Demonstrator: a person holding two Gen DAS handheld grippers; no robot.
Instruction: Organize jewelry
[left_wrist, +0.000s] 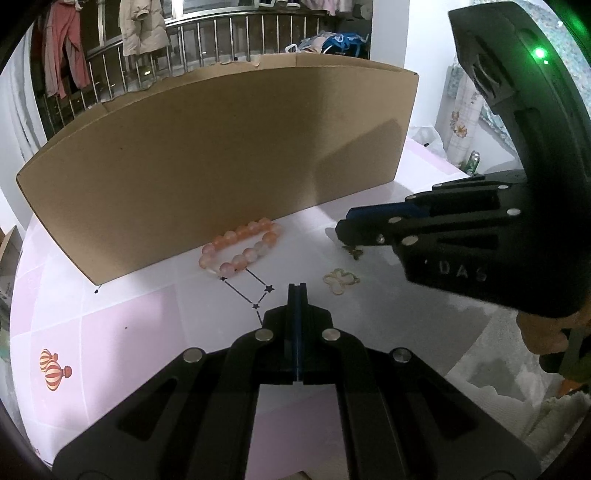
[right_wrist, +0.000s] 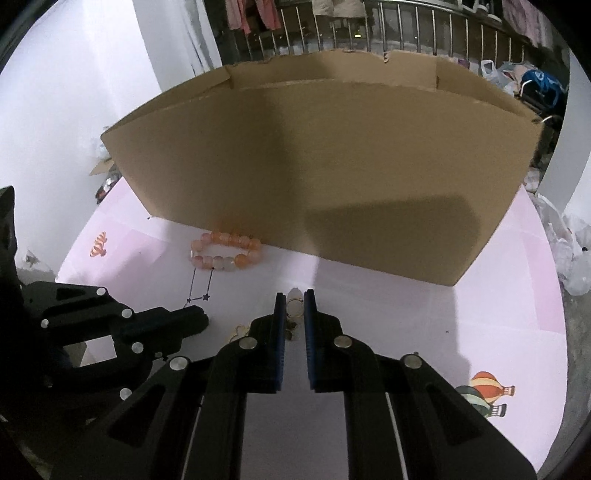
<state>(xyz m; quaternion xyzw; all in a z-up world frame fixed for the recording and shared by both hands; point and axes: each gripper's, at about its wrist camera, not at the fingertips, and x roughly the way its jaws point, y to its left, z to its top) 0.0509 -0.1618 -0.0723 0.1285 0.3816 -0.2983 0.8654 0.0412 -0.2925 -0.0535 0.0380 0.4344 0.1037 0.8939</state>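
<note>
Straddling a small gold earring (right_wrist: 294, 305) on the bench (right_wrist: 480, 314), the right gripper (right_wrist: 294, 299) held its jaws slightly apart, apparently lining up a pinch; the left gripper (left_wrist: 297, 291) waited with jaws together beside the bead bracelet (left_wrist: 240, 245) lying against the cardboard box (left_wrist: 221, 158).

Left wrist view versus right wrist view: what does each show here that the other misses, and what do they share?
Only the left wrist view shows the butterfly-shaped earring in full on the table, and the green can at the far edge. Only the right wrist view shows inside the cardboard box over its rim, and a gold ring-shaped piece between the slightly parted fingers of the right gripper. Both show the box, the orange bead bracelet against its wall, and the shut left gripper.
</note>
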